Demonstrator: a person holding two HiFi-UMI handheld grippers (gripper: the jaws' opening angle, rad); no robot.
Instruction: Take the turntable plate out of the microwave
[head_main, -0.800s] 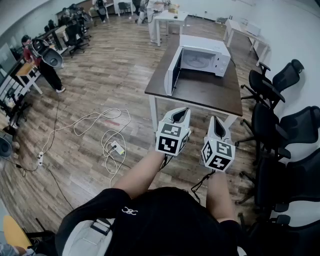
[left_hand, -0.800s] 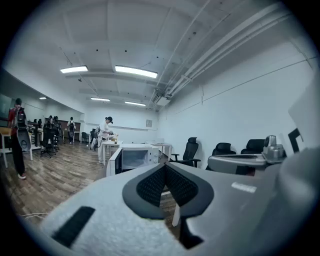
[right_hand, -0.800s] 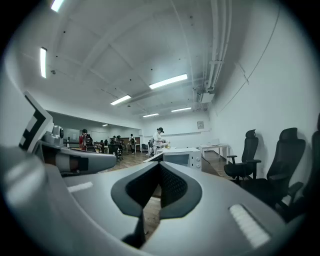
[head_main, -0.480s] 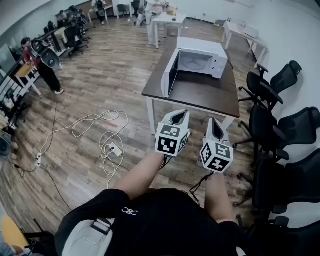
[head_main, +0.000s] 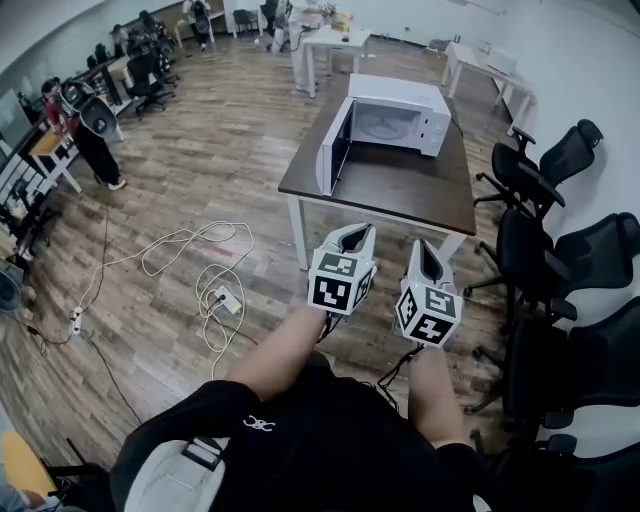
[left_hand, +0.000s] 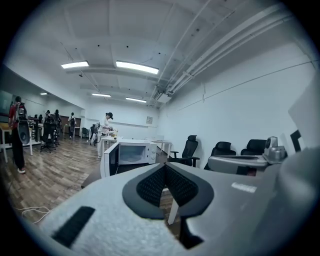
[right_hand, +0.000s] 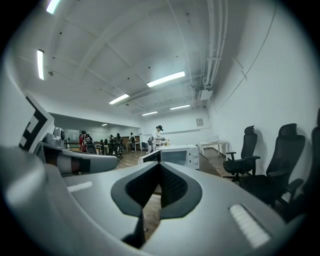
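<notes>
The white microwave (head_main: 392, 112) stands at the far end of a brown table (head_main: 400, 190), its door (head_main: 333, 152) swung open to the left. Inside the cavity a pale turntable plate (head_main: 385, 126) shows faintly. Both grippers are held side by side in the air, short of the table's near edge. My left gripper (head_main: 358, 230) is shut with nothing in it, and so is my right gripper (head_main: 421, 246). From the left gripper view the microwave (left_hand: 132, 152) is far ahead beyond the closed tips (left_hand: 165, 165). The right gripper view shows the microwave (right_hand: 176, 155) just as distant.
Black office chairs (head_main: 555, 160) line the table's right side, with more (head_main: 570, 250) nearer me. Cables and a power strip (head_main: 222, 295) lie on the wooden floor to the left. People (head_main: 85, 120) and white tables (head_main: 335, 38) are at the back.
The table and microwave have drifted slightly left and nearer in the head view. Both grippers keep the same shut pose side by side.
</notes>
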